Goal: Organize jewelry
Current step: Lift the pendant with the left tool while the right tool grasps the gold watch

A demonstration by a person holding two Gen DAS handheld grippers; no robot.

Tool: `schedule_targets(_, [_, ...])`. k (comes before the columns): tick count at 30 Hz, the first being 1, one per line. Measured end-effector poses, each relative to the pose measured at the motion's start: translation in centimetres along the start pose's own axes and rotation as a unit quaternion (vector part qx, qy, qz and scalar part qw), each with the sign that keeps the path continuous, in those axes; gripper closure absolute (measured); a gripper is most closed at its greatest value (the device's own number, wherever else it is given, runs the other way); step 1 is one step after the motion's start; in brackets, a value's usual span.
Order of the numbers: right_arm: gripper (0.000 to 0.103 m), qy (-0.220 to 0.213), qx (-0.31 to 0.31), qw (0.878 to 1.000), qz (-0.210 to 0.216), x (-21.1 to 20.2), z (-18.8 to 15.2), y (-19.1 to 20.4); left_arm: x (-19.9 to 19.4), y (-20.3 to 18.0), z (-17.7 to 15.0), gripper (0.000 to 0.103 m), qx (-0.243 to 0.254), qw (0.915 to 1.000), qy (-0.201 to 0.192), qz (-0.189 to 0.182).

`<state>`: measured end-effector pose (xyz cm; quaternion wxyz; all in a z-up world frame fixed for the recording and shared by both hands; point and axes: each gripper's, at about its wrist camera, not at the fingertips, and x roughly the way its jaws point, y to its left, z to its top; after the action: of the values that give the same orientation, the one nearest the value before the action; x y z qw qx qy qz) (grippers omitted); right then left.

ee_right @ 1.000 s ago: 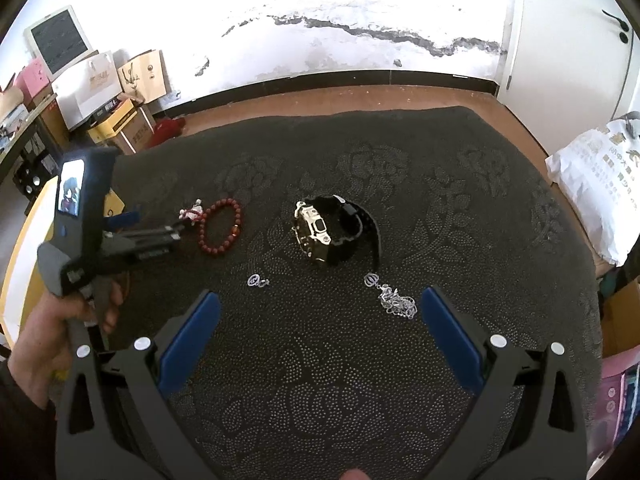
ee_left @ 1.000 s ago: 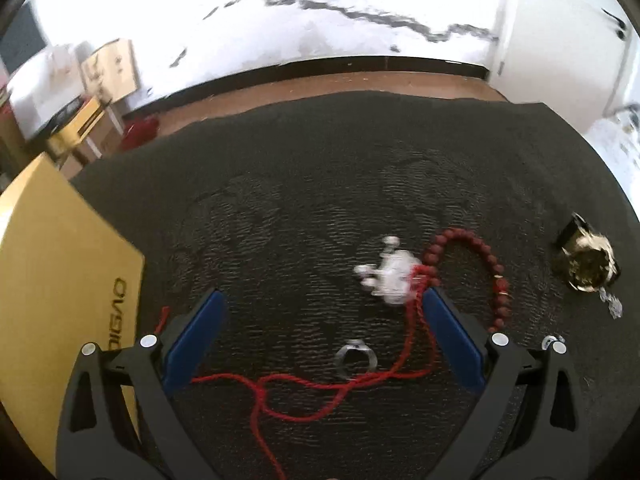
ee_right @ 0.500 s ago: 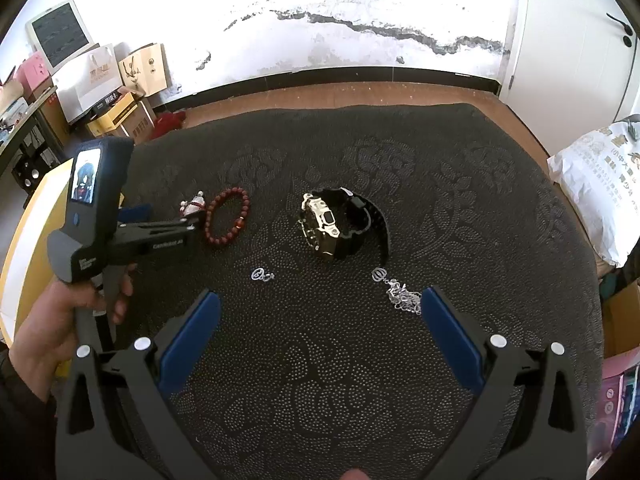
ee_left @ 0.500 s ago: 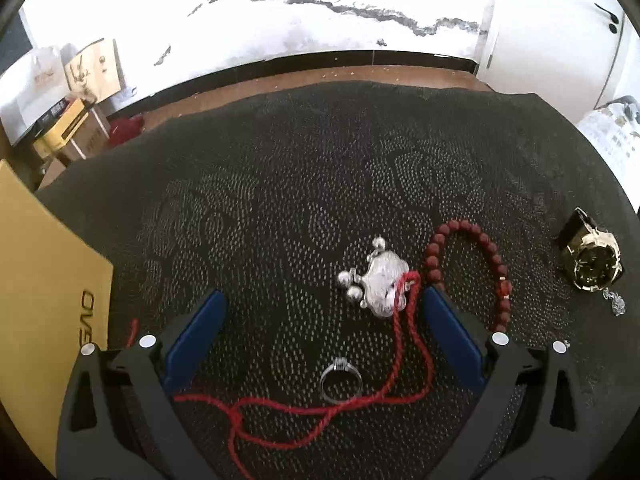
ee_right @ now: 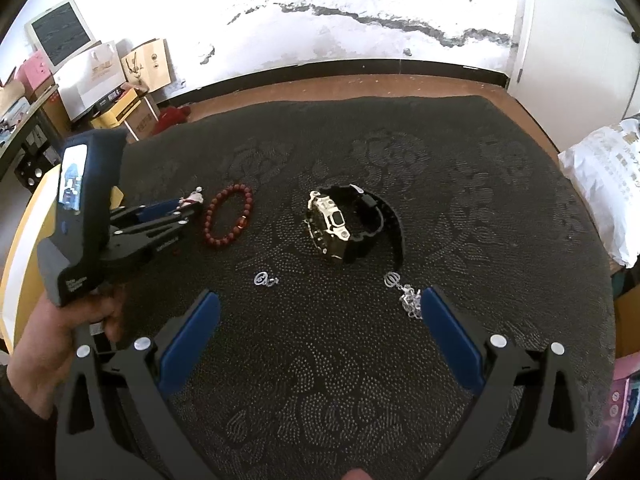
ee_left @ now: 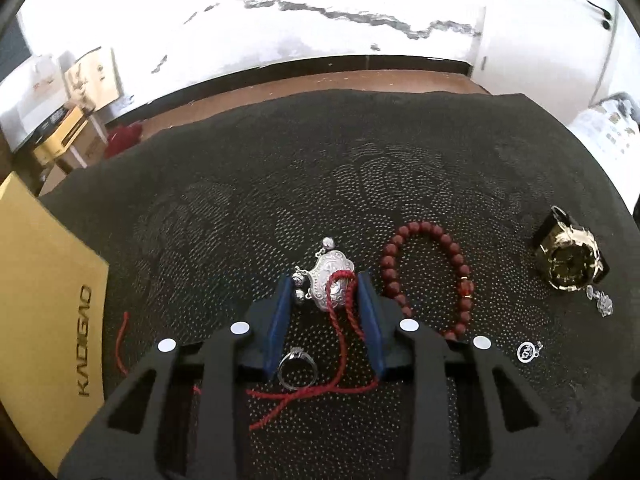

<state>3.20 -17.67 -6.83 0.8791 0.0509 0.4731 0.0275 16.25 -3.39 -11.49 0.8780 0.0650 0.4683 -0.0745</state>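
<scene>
My left gripper point(ee_left: 325, 282) has closed its blue pads around a silver lock pendant point(ee_left: 330, 278) on a red cord point(ee_left: 340, 344), low on the black patterned cloth point(ee_left: 360, 160). A silver ring point(ee_left: 297, 367) lies between the fingers behind the pendant. A dark red bead bracelet point(ee_left: 426, 272) lies just right of it. The left gripper also shows in the right wrist view point(ee_right: 188, 210). My right gripper point(ee_right: 320, 312) is open and empty, hovering over the cloth near a gold and black watch point(ee_right: 340, 224), a silver chain point(ee_right: 406, 294) and a small silver charm point(ee_right: 264, 279).
A yellow box lid point(ee_left: 44, 300) lies at the left edge of the cloth. The watch point(ee_left: 568, 260) and the small charm point(ee_left: 526, 350) lie to the right in the left wrist view. Boxes and bags point(ee_right: 100, 80) stand on the floor beyond. A white bag point(ee_right: 604, 184) sits right.
The left gripper moved forward over the pendant and its jaws closed in from wide open onto it. The right gripper stayed open and nearly still.
</scene>
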Motion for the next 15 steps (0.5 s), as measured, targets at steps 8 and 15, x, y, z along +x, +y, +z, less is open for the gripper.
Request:
schedule_targets(8, [0.013, 0.023, -0.002, 0.999, -0.033, 4.6, 2.4, -1.4, -3.9, 1.6, 0.0, 0.07, -0.031, 0.9995, -0.005, 0.007])
schedule_targets(15, [0.012, 0.054, -0.015, 0.998, -0.033, 9.8, 4.1, -2.0, -8.7, 2.8, -1.3, 0.07, -0.042, 0.9989, -0.021, -0.006])
